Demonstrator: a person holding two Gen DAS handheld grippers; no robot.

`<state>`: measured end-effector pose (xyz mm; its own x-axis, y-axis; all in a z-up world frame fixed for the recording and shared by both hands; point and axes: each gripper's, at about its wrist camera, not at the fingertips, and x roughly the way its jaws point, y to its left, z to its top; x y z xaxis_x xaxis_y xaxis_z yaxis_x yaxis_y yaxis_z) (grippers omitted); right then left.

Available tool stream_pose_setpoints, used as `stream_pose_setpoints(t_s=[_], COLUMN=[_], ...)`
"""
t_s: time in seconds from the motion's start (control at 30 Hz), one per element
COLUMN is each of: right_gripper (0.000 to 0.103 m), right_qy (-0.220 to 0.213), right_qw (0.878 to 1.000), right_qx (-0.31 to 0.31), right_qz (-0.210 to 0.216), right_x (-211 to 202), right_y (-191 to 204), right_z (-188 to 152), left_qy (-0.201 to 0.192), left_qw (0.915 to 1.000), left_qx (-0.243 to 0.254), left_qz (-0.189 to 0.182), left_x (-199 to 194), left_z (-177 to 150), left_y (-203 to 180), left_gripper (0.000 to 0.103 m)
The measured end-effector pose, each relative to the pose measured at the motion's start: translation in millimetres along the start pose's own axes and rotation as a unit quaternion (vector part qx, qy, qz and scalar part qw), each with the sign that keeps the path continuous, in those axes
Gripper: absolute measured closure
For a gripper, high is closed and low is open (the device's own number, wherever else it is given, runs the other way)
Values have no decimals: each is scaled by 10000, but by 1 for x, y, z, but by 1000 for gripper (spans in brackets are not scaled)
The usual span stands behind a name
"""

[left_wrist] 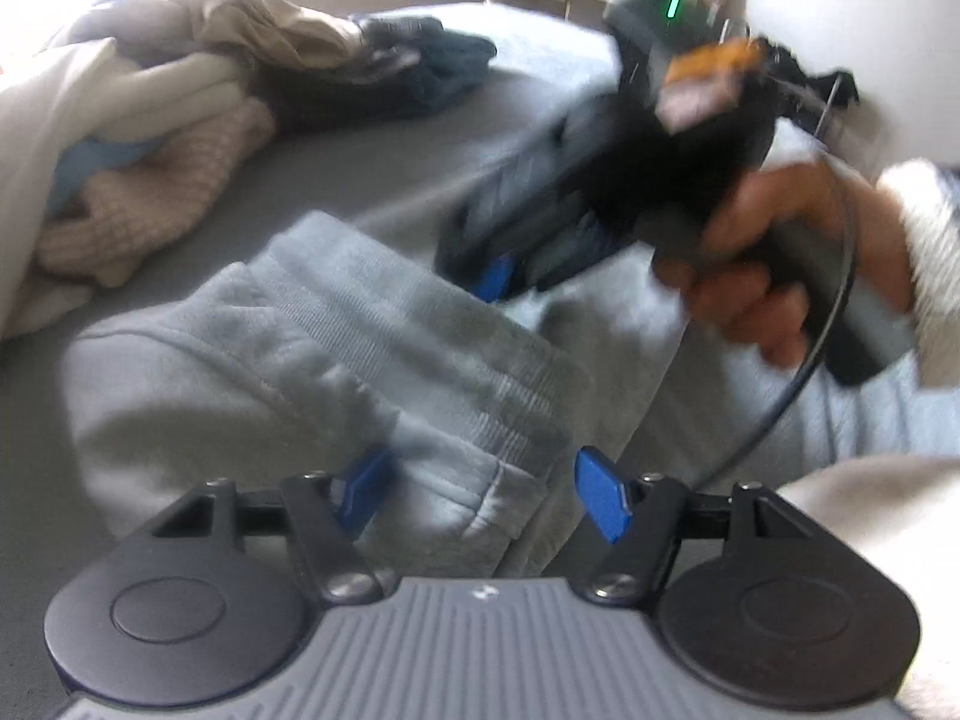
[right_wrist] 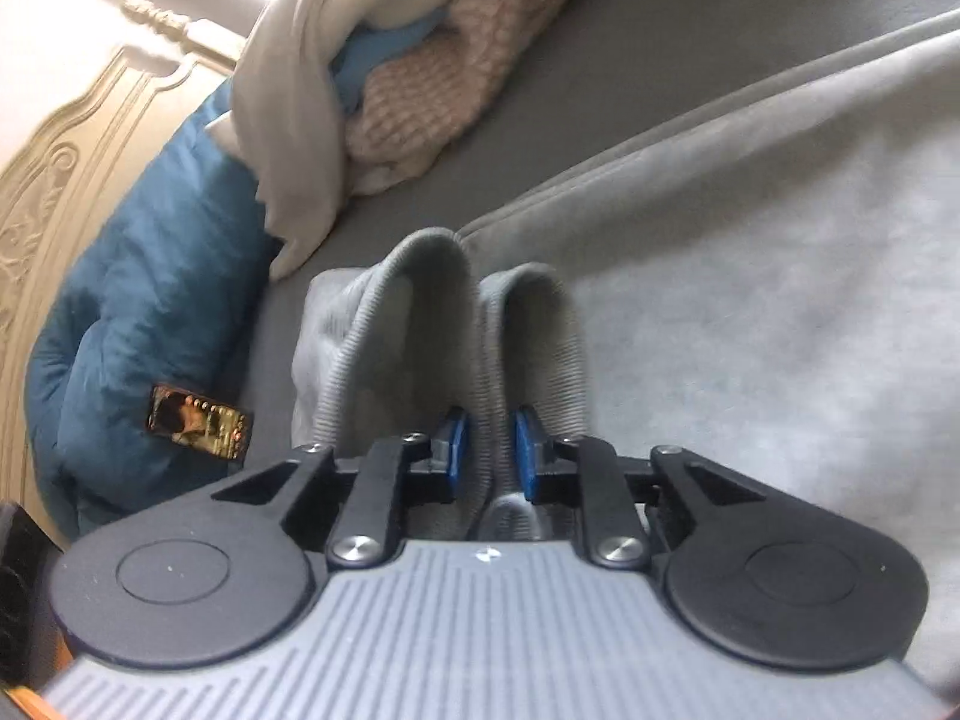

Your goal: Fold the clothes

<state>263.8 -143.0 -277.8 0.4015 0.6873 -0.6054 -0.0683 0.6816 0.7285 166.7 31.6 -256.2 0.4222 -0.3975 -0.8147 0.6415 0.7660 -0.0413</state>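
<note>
The grey sweatshirt (right_wrist: 750,252) lay spread on the bed (left_wrist: 372,162), near the side where the person stood, and its ribbed hem (right_wrist: 456,312) was bunched up toward the right gripper (right_wrist: 491,450). That gripper's jaws were pinching the hem, which rose in two folds between and beyond the blue pads (right_wrist: 528,450). The left gripper (left_wrist: 483,495) hovered just over another bunched part of the same garment, its jaws spread on both sides of a fold without pressing it.

The grip on the right side seemed shallow and took in more than one layer, so if the hand pulled quickly, one layer could slip out and the fold would come out crooked. If the left jaws closed where they were, they might catch only the top layer, or a wrinkle in place of the true edge. The pile of unfolded clothes (left_wrist: 156,138) lay toward the far side of the bed, well apart, but a wide sweep of the sweatshirt could drag into it.
</note>
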Motion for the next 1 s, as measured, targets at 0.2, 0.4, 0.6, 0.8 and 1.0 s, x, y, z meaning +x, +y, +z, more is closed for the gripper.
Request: stream_pose_setpoints(t_s=[0.2,0.4,0.6,0.8,1.0], right_gripper=[51,53,49,37,31], right_qy=[-453,130,-247,106,744], right_qw=[9949,9894,9996,9941,9939], right_qx=[-596,-1114,136,1005,572], right_qz=[674,-919,28,398,584], right_x=[-35,2,-10,7,32], right_y=[24,27,-6,-28,-8], right_z=[-2,-9,6,13,7], left_qy=[-50,-103,-179,-234,-313], left_qw=[9999,9998,9997,9995,9992], left_qx=[124,135,151,218,194], left_qz=[48,76,10,-82,-160], left_x=[1,3,5,8,9], left_z=[-7,-13,-17,-22,-26], left_y=[-4,-4,3,9,15], left_gripper=[30,29,28,27,27])
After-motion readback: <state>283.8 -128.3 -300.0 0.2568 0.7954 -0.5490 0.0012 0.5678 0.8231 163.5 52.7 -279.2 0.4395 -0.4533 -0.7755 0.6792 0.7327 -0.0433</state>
